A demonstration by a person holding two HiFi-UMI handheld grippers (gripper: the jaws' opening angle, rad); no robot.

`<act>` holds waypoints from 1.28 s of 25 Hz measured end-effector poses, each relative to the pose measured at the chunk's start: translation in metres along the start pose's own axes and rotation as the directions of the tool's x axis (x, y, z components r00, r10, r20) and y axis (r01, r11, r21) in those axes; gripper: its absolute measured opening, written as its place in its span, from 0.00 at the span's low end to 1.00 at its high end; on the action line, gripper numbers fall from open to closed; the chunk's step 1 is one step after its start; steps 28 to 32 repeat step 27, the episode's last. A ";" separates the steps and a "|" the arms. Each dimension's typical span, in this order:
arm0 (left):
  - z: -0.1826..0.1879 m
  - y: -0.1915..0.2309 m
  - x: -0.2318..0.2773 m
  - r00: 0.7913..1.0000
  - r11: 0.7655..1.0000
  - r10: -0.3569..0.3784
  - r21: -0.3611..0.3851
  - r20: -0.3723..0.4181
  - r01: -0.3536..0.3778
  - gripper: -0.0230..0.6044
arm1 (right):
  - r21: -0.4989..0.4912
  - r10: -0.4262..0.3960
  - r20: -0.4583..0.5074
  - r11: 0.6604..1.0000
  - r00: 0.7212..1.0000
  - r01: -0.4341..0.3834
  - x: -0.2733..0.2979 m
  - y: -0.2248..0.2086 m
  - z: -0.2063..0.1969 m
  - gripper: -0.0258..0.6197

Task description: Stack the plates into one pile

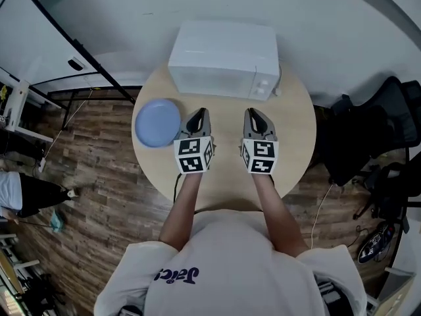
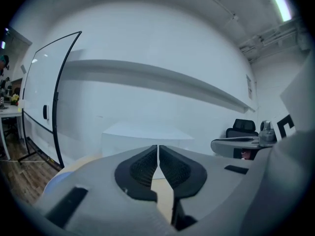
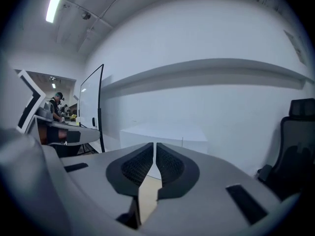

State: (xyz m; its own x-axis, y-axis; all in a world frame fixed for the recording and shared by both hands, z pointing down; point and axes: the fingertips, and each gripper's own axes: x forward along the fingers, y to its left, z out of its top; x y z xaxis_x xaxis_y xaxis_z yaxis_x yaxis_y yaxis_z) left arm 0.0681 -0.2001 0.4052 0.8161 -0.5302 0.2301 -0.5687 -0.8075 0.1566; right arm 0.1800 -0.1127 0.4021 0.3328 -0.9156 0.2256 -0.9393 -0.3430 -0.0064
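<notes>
A blue plate [image 1: 158, 122] lies on the left part of the round wooden table [image 1: 296, 137]; whether more plates lie under it I cannot tell. My left gripper [image 1: 200, 114] hovers just right of the plate, shut, with nothing between its jaws. My right gripper [image 1: 255, 115] is held beside it over the table's middle, also shut and empty. Both point toward the white microwave [image 1: 225, 59]. In the left gripper view the gripper [image 2: 157, 154] has its pads meeting, and the plate's edge [image 2: 53, 182] shows at lower left. The right gripper view likewise shows the gripper [image 3: 153, 151] closed.
The white microwave stands at the table's far edge, also seen ahead in the left gripper view as the microwave [image 2: 142, 136]. A black office chair [image 1: 378, 133] stands right of the table. A whiteboard frame [image 1: 72, 51] leans at the left. Cables run over the wooden floor.
</notes>
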 end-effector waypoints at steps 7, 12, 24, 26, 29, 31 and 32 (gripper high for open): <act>0.026 -0.037 -0.011 0.993 0.997 -0.050 0.069 0.102 0.043 0.06 | -0.057 -0.061 0.110 0.996 0.992 0.068 -0.034 -0.031 0.045 0.06; 0.037 -0.047 -0.018 0.988 0.994 -0.064 0.099 0.142 0.050 0.06 | -0.048 -0.061 0.115 0.997 0.991 0.067 -0.039 -0.036 0.049 0.06; 0.031 -0.015 -0.018 0.991 0.996 -0.014 0.089 0.131 0.002 0.06 | -0.045 -0.007 0.059 0.999 0.998 0.010 -0.013 -0.009 0.032 0.06; 0.027 -0.001 -0.016 0.993 0.996 -0.003 0.085 0.121 -0.007 0.06 | -0.044 0.001 0.049 0.999 0.999 0.001 -0.003 -0.001 0.029 0.06; 0.026 0.006 -0.015 0.993 0.996 0.002 0.083 0.117 -0.012 0.06 | -0.044 0.005 0.043 0.999 0.999 -0.003 0.001 0.004 0.027 0.06; 0.026 0.006 -0.015 0.993 0.996 0.002 0.083 0.117 -0.012 0.06 | -0.044 0.005 0.043 0.999 0.999 -0.003 0.001 0.004 0.027 0.06; 0.026 0.006 -0.015 0.993 0.996 0.002 0.083 0.117 -0.012 0.06 | -0.044 0.005 0.043 0.999 0.999 -0.003 0.001 0.004 0.027 0.06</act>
